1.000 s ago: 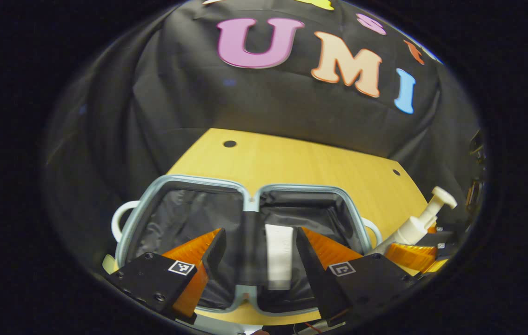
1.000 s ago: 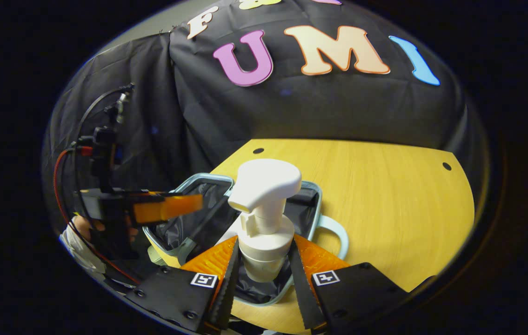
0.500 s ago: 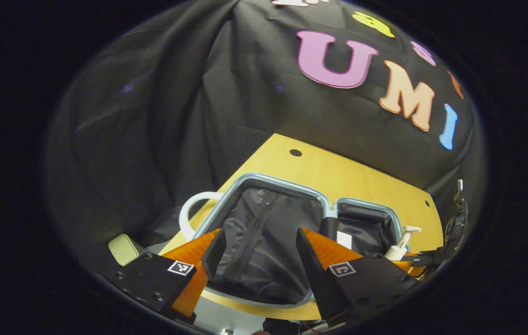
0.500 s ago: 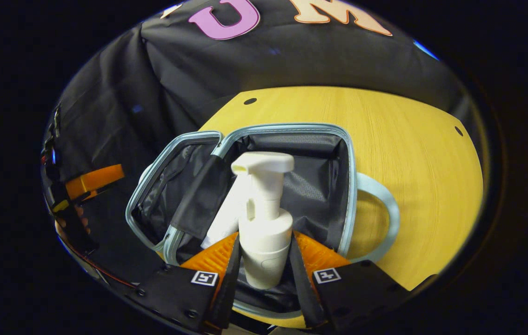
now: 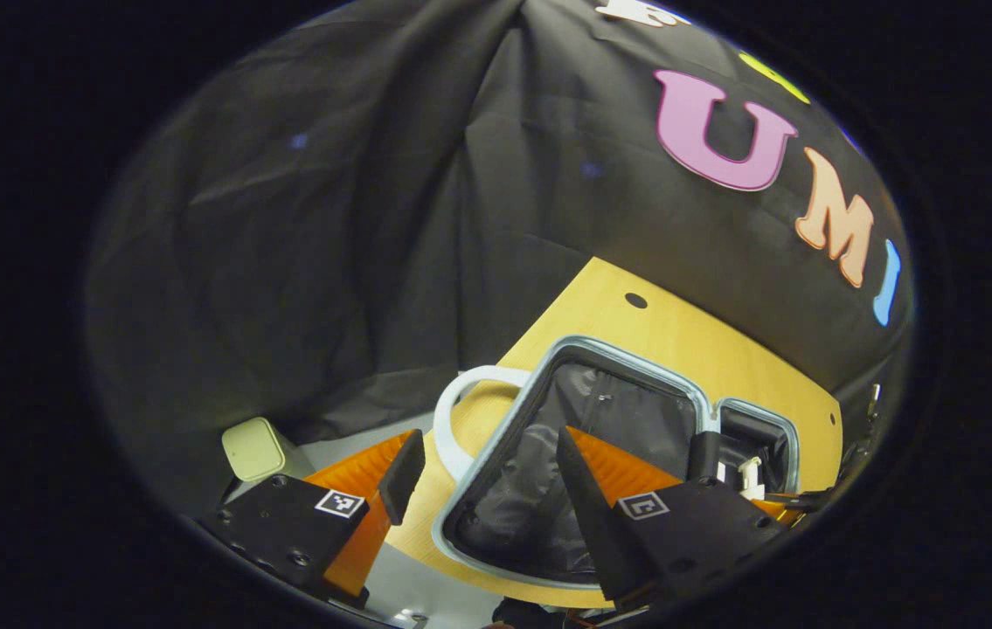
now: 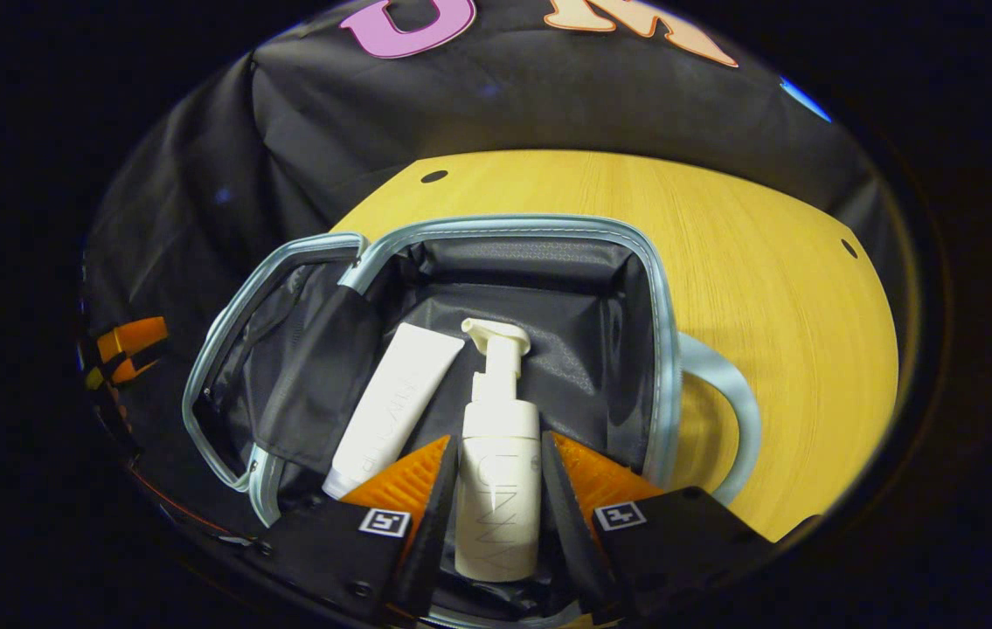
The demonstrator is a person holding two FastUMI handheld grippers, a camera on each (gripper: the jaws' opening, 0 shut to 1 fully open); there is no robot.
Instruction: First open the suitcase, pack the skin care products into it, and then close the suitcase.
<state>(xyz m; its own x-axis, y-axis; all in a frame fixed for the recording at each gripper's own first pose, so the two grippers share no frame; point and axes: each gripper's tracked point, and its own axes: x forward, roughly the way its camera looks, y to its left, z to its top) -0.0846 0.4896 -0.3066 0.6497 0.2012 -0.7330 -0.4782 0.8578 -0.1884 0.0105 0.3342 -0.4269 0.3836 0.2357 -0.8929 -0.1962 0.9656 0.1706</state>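
The suitcase (image 6: 662, 332) lies open on the wooden table, with a pale blue rim and dark lining. In the right gripper view a white tube (image 6: 391, 406) lies in its right half. Beside the tube is a white pump bottle (image 6: 500, 515), down in the same half with its nozzle pointing away, and my right gripper (image 6: 497, 439) is shut on its body. My left gripper (image 5: 489, 434) stands open with nothing between its fingers, over the near left edge of the suitcase (image 5: 627, 354). The pump head (image 5: 751, 476) shows in the far half.
The wooden table (image 6: 766, 262) stretches bare to the right of the case. A pale loop handle (image 6: 736, 411) sticks out on that side, and another handle (image 5: 452, 411) on the left. A small pale square object (image 5: 255, 447) sits left of the table edge.
My right gripper has lowered the pump bottle into the case's right half beside the tube. My left gripper has swung left, away from the middle of the case, still open.
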